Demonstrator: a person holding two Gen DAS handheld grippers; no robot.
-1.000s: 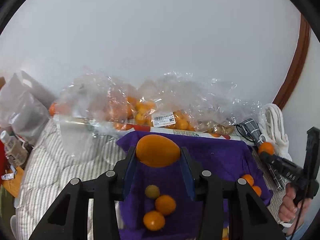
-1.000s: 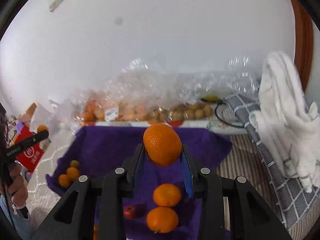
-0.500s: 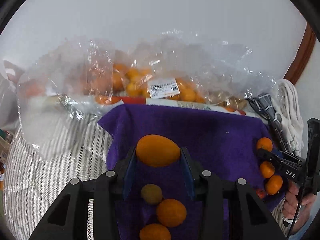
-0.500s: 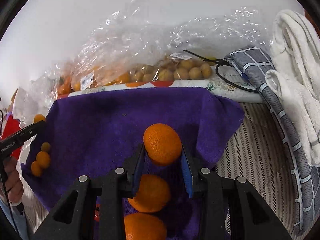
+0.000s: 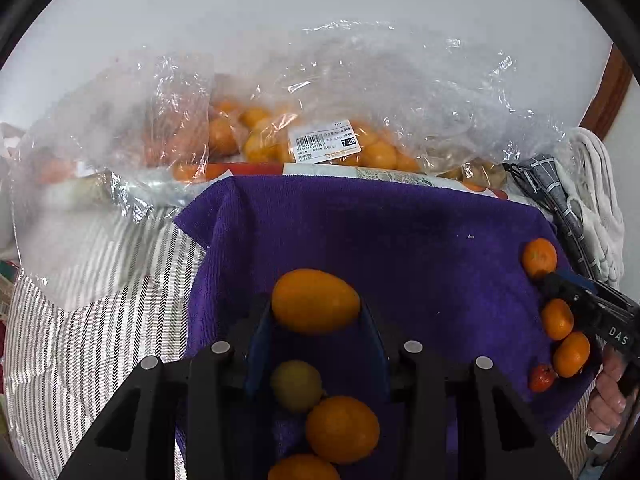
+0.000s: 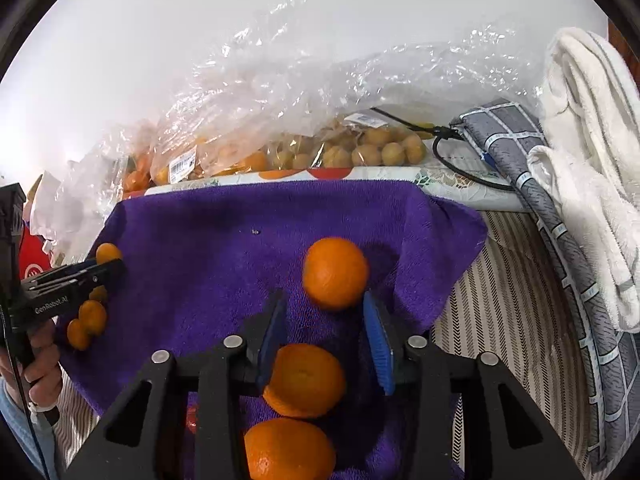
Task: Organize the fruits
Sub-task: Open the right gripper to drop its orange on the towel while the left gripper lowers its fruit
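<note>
My left gripper (image 5: 316, 312) is shut on an oval kumquat (image 5: 315, 300), low over the purple towel (image 5: 400, 240). Below it lie a pale yellow-green kumquat (image 5: 296, 385) and two orange ones (image 5: 342, 429). My right gripper (image 6: 325, 312) has its jaws spread; a round mandarin (image 6: 335, 273) sits on the towel (image 6: 224, 240) just ahead of the fingertips, off the left pad. Two more mandarins (image 6: 306, 380) lie in a row beneath that gripper. In the left wrist view the right gripper (image 5: 588, 304) shows beside the mandarin row (image 5: 557, 319).
Clear plastic bags of orange fruit (image 5: 360, 148) and brown longans (image 6: 380, 150) lie behind the towel. A small red fruit (image 5: 542, 378) sits at the towel's right edge. A white towel (image 6: 592, 140) and a grey checked cloth (image 6: 540, 184) lie right. Striped bedding (image 5: 100, 320) surrounds.
Both grippers have come down toward the towel. The right gripper's jaws have opened and the mandarin now rests on the towel. The left still grips its kumquat.
</note>
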